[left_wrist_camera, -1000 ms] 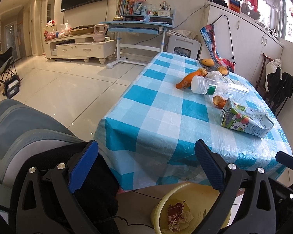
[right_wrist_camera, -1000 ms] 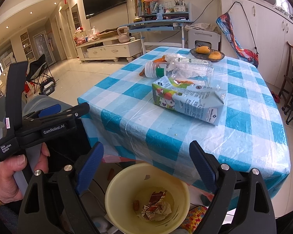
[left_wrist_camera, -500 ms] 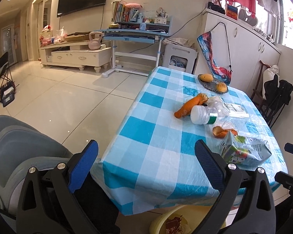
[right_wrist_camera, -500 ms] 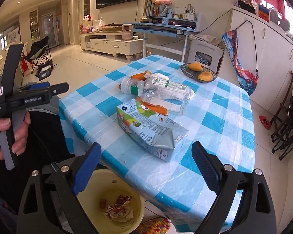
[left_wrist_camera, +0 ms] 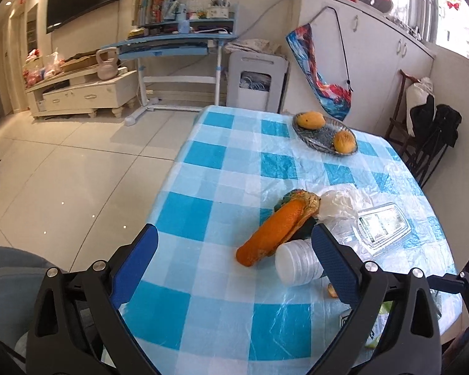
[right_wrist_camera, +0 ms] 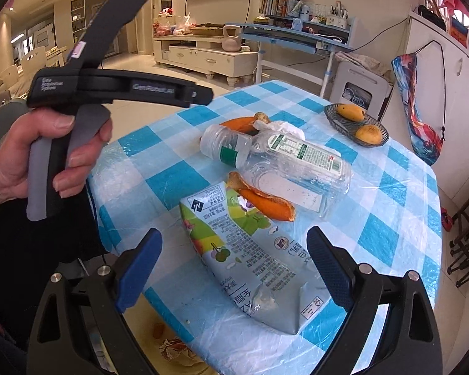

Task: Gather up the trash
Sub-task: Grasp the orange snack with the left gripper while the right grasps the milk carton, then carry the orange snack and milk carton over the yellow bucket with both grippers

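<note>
On the blue checked table (left_wrist_camera: 209, 156) lie a long orange peel (left_wrist_camera: 275, 228), a crumpled white tissue (left_wrist_camera: 340, 203) and a clear plastic bottle (left_wrist_camera: 297, 262) on its side, white cap toward me. My left gripper (left_wrist_camera: 234, 243) hovers open just short of the peel's near end. In the right wrist view a flattened juice carton (right_wrist_camera: 253, 259) lies at the table's near edge with a smaller peel (right_wrist_camera: 262, 200) on its far end and the bottle (right_wrist_camera: 284, 162) behind. My right gripper (right_wrist_camera: 234, 243) is open above the carton, touching nothing. A hand holds the left gripper (right_wrist_camera: 200, 95) over the table's left edge.
A dark fruit basket (left_wrist_camera: 325, 148) with two mangoes sits at the table's far side. Crumpled trash (right_wrist_camera: 172, 350) shows below the table's near edge. Dark chairs (left_wrist_camera: 428, 143) stand to the right, a tiled floor (left_wrist_camera: 78, 172) to the left, a desk and cabinets behind.
Both grippers rose from beside the yellow bin under the table edge and moved forward over the tabletop. The bin dropped nearly out of view. Both stayed open.
</note>
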Available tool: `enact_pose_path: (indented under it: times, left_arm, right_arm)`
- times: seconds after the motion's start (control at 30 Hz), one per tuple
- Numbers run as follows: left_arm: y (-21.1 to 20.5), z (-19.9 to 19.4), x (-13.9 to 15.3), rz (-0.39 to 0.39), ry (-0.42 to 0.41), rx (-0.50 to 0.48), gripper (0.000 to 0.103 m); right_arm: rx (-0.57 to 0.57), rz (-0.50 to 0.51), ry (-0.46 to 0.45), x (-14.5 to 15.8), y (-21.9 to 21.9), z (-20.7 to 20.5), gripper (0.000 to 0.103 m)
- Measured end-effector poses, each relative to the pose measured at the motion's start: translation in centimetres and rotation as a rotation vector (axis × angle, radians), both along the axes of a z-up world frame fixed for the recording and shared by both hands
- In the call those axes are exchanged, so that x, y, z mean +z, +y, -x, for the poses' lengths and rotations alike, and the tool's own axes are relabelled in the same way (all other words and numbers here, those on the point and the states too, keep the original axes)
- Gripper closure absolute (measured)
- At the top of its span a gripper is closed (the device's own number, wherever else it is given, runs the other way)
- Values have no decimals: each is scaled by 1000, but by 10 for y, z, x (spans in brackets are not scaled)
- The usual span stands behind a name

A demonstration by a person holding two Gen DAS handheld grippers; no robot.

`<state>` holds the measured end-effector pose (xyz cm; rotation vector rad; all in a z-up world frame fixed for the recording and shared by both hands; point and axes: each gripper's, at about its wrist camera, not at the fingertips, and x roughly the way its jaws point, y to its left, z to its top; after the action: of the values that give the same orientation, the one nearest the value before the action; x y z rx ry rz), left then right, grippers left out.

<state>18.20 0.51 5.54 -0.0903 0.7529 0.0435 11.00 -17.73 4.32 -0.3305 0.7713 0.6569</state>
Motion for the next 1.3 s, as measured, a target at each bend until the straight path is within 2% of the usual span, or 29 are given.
enact_pose_path:
  times: [0.1,0.2,0.3,0.37,0.43,0.47,0.53,0.73,0.8,0.9,1.03,1.13,1.2,1.23,1.3]
  left_arm:
    - [-7,-26,-13,-12,44,-30,8]
    - [-8,-44,-26,39,96,-59,9]
    - [-10,-56,-38,100,155,-111,26]
    - [-11,-59,-46,133,196,-145,53]
    - [-10,-58,-51,165,221,-157,65]
    - [-11,-57,-52,166,226,-163,74]
    - [-10,-53,-53,190,240,-182,83]
    - [0,-37,-46,213,209,-171,87]
    - [5,-31,-45,227,205,-162,87]
    - [11,-19,-44,230,201,-144,87]
    - [23,1,-41,247,185,-105,87]
    - [29,17,-40,262,178,-90,87]
    - [30,28,-41,263,173,-81,87]
    - [31,33,-41,263,168,-77,87]
    - [32,44,-40,266,157,-63,87]
  right_arm:
    - [5,4,11,-4,-1,-3,13]
    - [7,-11,21,-4,-2,-7,13]
    - [5,-3,18,-5,-2,-10,13]
    - [8,5,12,-6,-1,-12,13]
    - [9,28,-1,-9,0,-14,13]
    - [10,42,-5,-10,1,-14,13]
    - [12,57,-8,-12,2,-15,13]
    - [25,82,-10,-14,5,-13,28]
    - [30,60,-9,-11,4,-12,43]
    - [21,43,-16,-6,3,-11,57]
    - [1,31,-7,-6,1,-13,57]
    - [-20,68,-21,-12,3,-13,47]
    - [-23,97,-37,-16,6,-13,46]
    - [-23,99,-40,-16,6,-12,48]
    - [-27,87,-37,-14,6,-12,66]
